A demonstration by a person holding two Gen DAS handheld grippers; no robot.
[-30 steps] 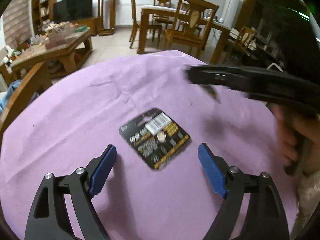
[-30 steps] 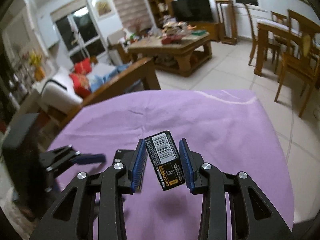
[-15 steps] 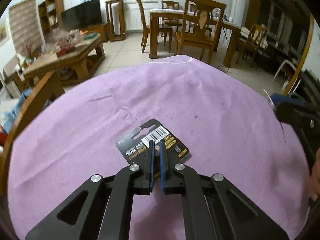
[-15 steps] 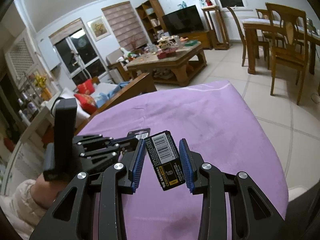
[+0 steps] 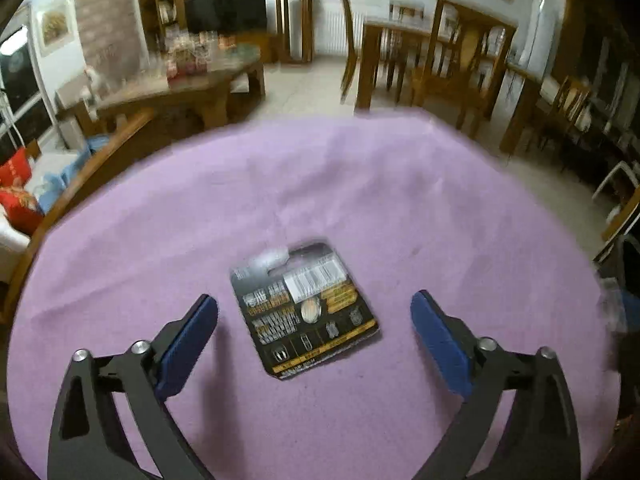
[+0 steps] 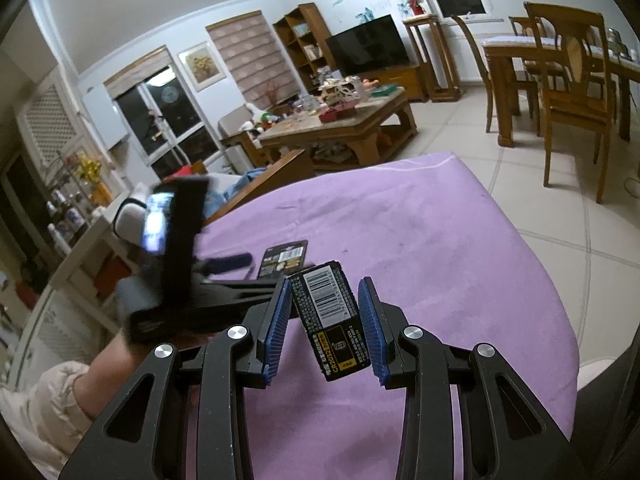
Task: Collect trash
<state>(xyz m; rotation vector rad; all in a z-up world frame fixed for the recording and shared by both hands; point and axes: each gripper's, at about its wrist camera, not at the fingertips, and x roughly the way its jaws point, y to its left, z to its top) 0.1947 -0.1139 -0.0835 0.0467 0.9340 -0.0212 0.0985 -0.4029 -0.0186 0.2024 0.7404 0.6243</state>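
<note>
A black battery blister card [image 5: 306, 308] with a barcode lies flat on the purple tablecloth [image 5: 360, 184]. My left gripper [image 5: 314, 334] is open, its blue pads on either side of the card's near half, just above it. My right gripper [image 6: 325, 326] is shut on a small black CR2032 battery pack [image 6: 330, 320], held tilted above the cloth. In the right wrist view the card [image 6: 285, 258] lies beyond the left gripper [image 6: 228, 264], which sits to the left.
The round table's edge [image 6: 532, 256] drops off to the tiled floor at the right. A wooden chair back [image 5: 92, 172] stands at the table's far left. A coffee table [image 6: 340, 128] and dining chairs [image 6: 572, 92] stand beyond.
My left gripper was open, shut over the card half a second ago, and is open again now. The card has stayed on the cloth. My right gripper has lifted, keeping its pack.
</note>
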